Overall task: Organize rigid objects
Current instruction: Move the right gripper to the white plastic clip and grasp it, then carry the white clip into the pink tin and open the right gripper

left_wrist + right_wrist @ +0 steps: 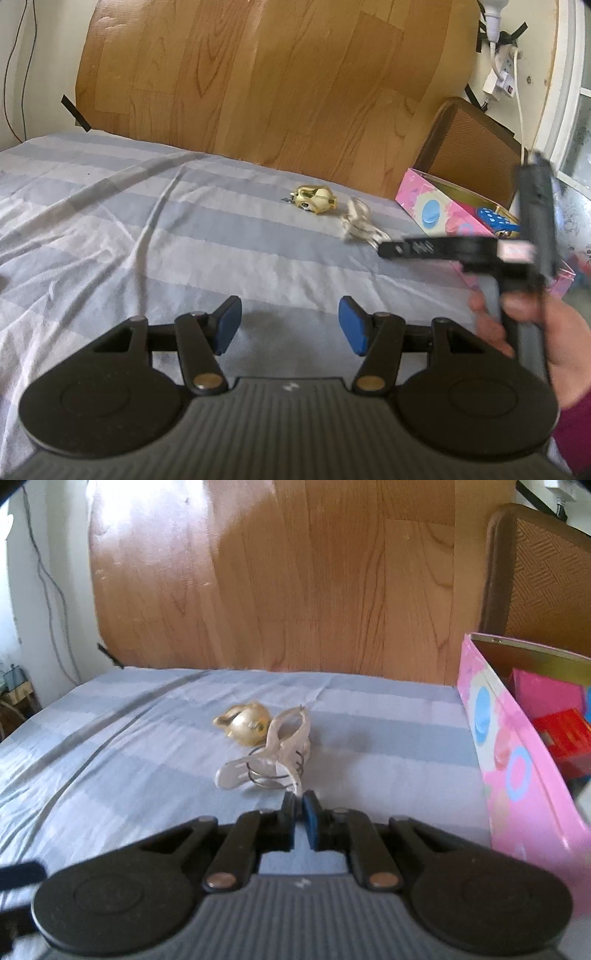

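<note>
The right gripper (298,805) pointed down toward the bed, its blue pads pinched on the near handle of a white spring clip (271,755), which lay just in front of a small gold figurine (245,725). In the left wrist view a hand (532,332) held its grip, blurred. The left gripper (288,326) hung over bare sheet, jaws apart, nothing between them. A pink box (517,760) stood at right, partly cut off, on the striped sheet (147,229); a wooden panel (277,74) rose behind
</note>
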